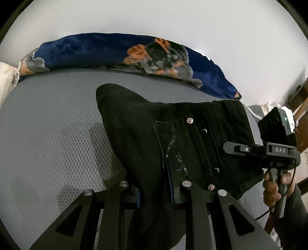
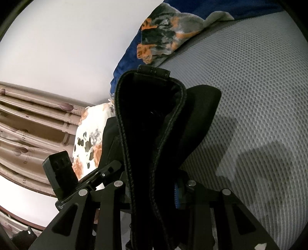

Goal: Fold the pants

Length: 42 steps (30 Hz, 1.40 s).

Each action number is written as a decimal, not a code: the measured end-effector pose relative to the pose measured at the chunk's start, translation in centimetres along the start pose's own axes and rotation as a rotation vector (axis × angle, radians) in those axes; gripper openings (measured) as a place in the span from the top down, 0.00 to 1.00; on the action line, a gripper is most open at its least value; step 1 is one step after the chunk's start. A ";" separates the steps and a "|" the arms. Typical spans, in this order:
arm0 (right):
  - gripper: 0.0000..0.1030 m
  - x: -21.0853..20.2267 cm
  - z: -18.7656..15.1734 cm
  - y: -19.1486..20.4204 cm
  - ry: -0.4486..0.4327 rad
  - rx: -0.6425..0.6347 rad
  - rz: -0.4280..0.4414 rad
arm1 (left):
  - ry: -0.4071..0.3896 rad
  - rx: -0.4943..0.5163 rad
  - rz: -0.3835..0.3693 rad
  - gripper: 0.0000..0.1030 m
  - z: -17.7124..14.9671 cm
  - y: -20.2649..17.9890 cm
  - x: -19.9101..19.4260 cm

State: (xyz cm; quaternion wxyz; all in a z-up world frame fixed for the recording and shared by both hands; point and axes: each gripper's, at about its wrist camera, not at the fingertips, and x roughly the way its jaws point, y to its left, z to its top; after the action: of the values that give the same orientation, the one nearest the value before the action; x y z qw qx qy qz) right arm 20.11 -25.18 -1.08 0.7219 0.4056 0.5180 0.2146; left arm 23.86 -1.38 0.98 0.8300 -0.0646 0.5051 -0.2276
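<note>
Black pants (image 1: 154,138), hems cut off, between both grippers' jaws.

I count 1 pr black pants (image 1: 154,138), 2 grippers – left (image 1: 156,192) & right (image 2: 152,186), 1 blue blanket (image 1: 86,50), 1 floral pillow (image 2: 86,138), 1 grey mattress (image 1: 48,125), 1 hand (image 1: 273,188).

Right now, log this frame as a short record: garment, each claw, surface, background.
garment: black pants, lifted, waistband end with rivets in view
left claw: left claw shut on the pants fabric
right claw: right claw shut on the stitched waistband
surface: grey textured mattress
background: blue patterned blanket along the white wall; curtain in the right wrist view
</note>
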 end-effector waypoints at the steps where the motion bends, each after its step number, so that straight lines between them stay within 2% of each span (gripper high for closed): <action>1: 0.73 0.1 0.2 0.0 0.000 -0.002 0.001 | -0.001 -0.003 -0.001 0.80 0.2 0.1 0.1; 13: 0.73 0.8 3.1 0.9 -0.007 -0.031 0.000 | -0.043 -0.034 0.001 0.80 3.0 1.9 0.6; 20: 0.73 1.1 4.7 0.5 -0.020 -0.039 -0.024 | -0.053 -0.035 0.006 0.80 4.5 2.7 2.3; 23: 0.73 1.4 4.9 0.1 -0.021 -0.072 -0.092 | -0.027 -0.031 0.019 0.80 4.6 3.5 4.0; 26: 0.71 2.1 4.4 -0.6 -0.016 -0.129 -0.224 | 0.013 -0.019 0.070 0.78 3.8 4.4 5.9; 27: 0.69 2.3 4.2 -0.8 -0.015 -0.146 -0.274 | 0.021 -0.019 0.077 0.76 3.5 4.9 6.5; 29: 0.59 2.6 3.7 -1.2 -0.021 -0.173 -0.349 | 0.025 -0.041 0.067 0.70 2.9 5.7 7.1; 30: 0.57 2.6 3.5 -1.3 -0.026 -0.183 -0.368 | 0.025 -0.051 0.071 0.63 2.6 5.9 7.3; 33: 0.53 2.6 2.5 -1.3 -0.053 -0.217 -0.417 | 0.023 -0.072 0.087 0.54 2.0 6.5 8.0; 36: 0.52 2.5 1.9 -1.1 -0.062 -0.239 -0.447 | 0.013 -0.063 0.104 0.51 1.8 6.3 7.9; 42: 0.45 2.3 0.3 -0.2 -0.067 -0.272 -0.542 | 0.015 -0.047 0.208 0.47 0.6 5.1 6.2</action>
State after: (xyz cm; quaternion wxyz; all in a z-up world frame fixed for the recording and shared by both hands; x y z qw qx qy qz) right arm 21.22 -23.70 -2.58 0.8172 0.1593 0.5497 0.0679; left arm 28.31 0.36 -5.45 0.8435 -0.0296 0.5206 -0.1289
